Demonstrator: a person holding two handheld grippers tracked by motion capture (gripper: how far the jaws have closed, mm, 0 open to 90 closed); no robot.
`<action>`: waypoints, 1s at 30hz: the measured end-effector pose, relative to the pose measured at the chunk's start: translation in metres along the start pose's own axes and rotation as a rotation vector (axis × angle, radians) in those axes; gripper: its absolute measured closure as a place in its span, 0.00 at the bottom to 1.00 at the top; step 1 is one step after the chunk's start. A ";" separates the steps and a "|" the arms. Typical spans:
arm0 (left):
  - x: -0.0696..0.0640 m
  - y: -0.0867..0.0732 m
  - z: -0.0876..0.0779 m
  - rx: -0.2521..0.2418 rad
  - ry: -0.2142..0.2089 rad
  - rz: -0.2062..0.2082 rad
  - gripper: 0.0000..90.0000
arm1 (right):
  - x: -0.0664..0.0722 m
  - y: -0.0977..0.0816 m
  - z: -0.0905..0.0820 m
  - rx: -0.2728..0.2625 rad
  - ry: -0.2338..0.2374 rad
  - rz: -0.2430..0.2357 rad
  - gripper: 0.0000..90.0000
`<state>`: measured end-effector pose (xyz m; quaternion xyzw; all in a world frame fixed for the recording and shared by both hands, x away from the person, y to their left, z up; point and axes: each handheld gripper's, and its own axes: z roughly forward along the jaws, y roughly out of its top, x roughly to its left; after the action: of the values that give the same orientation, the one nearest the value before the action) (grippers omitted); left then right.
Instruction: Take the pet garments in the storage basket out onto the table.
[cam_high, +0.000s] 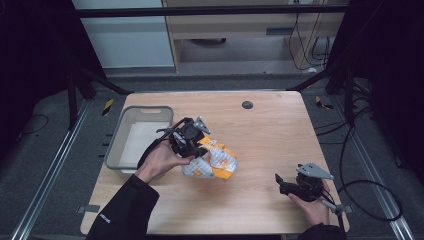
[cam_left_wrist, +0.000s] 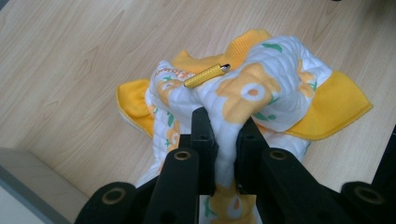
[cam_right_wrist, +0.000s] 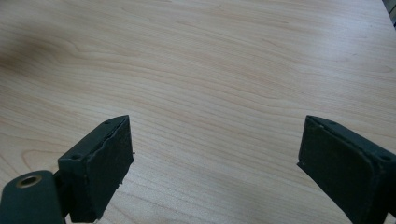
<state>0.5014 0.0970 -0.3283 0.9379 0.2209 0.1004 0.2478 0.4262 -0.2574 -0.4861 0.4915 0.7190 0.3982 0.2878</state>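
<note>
Orange "flower"-print cloth (cam_left_wrist: 261, 93) in L gripper (cam_left_wrist: 227, 135) jaws

A wooden table (cam_high: 265, 145) stands on grey floor (cam_high: 45, 130), pale cabinets (cam_high: 220, 30) behind.

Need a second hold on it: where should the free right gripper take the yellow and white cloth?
Take the cloth by its flat yellow edge, coming in low from the right gripper side. That flap sticks out clear of the left gripper.
</note>
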 end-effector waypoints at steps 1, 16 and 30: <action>0.000 0.000 0.002 0.003 -0.004 0.002 0.91 | 0.000 0.000 0.000 -0.001 -0.001 0.002 0.11; -0.004 -0.003 0.032 0.030 -0.026 0.004 0.91 | -0.001 0.000 0.000 -0.004 -0.006 0.000 0.11; -0.012 -0.006 0.060 0.043 -0.041 0.016 0.90 | -0.001 0.000 0.000 0.003 -0.004 0.003 0.11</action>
<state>0.5068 0.0713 -0.3837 0.9467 0.2102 0.0784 0.2312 0.4263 -0.2583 -0.4864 0.4937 0.7182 0.3967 0.2880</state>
